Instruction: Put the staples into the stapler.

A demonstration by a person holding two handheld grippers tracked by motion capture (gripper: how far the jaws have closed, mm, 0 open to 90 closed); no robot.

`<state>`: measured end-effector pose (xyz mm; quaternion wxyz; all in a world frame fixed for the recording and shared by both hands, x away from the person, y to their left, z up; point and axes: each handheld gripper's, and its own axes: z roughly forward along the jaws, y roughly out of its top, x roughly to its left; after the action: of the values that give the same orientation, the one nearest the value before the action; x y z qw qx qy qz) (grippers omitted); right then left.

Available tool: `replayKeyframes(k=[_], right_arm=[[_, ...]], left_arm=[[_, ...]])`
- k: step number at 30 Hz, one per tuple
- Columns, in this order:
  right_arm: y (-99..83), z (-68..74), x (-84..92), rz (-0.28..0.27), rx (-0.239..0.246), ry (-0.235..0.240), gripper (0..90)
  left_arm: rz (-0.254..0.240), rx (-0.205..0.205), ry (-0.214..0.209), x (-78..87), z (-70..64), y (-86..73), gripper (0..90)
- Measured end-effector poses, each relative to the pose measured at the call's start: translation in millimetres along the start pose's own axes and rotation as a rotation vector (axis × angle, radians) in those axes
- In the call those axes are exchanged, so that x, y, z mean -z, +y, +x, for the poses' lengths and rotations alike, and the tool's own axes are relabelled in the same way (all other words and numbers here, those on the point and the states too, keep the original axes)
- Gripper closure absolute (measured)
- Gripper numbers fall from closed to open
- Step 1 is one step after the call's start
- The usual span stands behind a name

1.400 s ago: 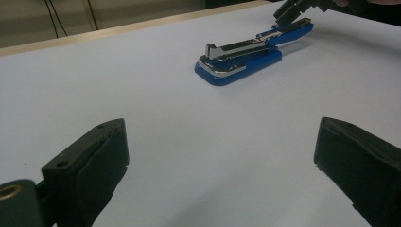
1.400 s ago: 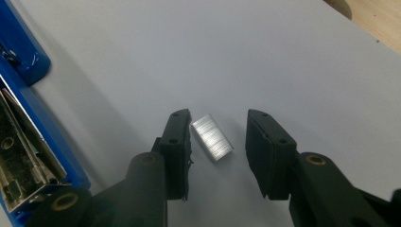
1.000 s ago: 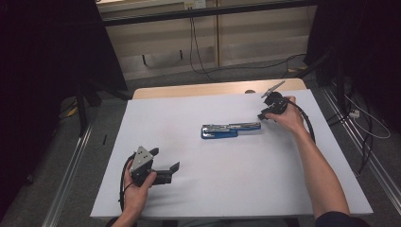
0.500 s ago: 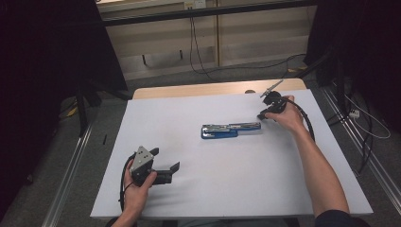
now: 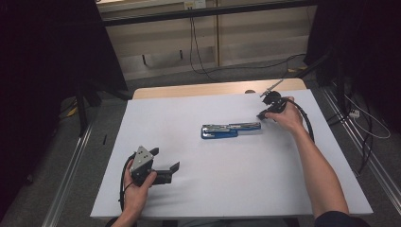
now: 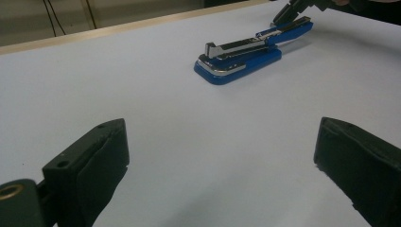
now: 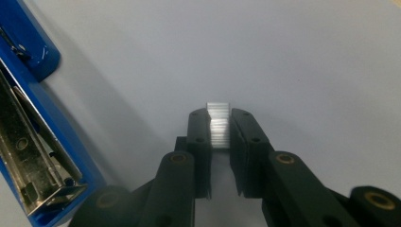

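A blue stapler [image 5: 230, 130] lies swung open flat in the middle of the white table top [image 5: 189, 189], with its metal staple channel bare. My right gripper [image 5: 262, 114] sits at the stapler's right end, low over the table. In the right gripper view its jaws [image 7: 220, 118] have just been closing and now pinch a short silver strip of staples [image 7: 218, 126]; the stapler's open channel [image 7: 28, 156] lies just to the left. My left gripper [image 5: 166, 159] rests near the front left of the table, its jaws wide apart with nothing between them [image 6: 222, 156], pointing toward the stapler [image 6: 246, 54].
A bare wooden strip [image 5: 198, 89] runs along the table's far edge. Cables [image 5: 203, 61] trail over the floor behind it, and dark curtains hang on both sides. Metal rails [image 5: 71, 170] run along the table's flanks.
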<state>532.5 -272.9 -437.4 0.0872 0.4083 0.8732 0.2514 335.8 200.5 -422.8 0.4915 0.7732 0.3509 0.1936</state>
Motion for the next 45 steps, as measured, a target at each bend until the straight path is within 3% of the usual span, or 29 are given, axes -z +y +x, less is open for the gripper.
replayKeyframes(k=[10, 24, 35, 45], right_arm=[[-8.9, -0.5, 6.0, -0.041, -0.030, 0.010, 79.3], [-11.8, 4.4, 17.9, -0.118, -0.029, -0.002, 79.4], [-6.6, 11.9, 23.0, -0.174, -0.003, 0.009, 79.4], [-1.0, 21.9, 32.0, -0.226, 0.030, 0.017, 79.4]], left_arm=[[-0.004, -0.001, 0.001, 0.1, -0.9, 0.3, 4.1], [-0.008, -0.004, 0.007, -0.2, -0.9, 1.2, 4.1], [-0.008, 0.010, -0.004, -1.0, -0.1, 1.2, 4.1], [-0.009, -0.004, 0.003, -0.8, -0.5, 1.2, 4.1]])
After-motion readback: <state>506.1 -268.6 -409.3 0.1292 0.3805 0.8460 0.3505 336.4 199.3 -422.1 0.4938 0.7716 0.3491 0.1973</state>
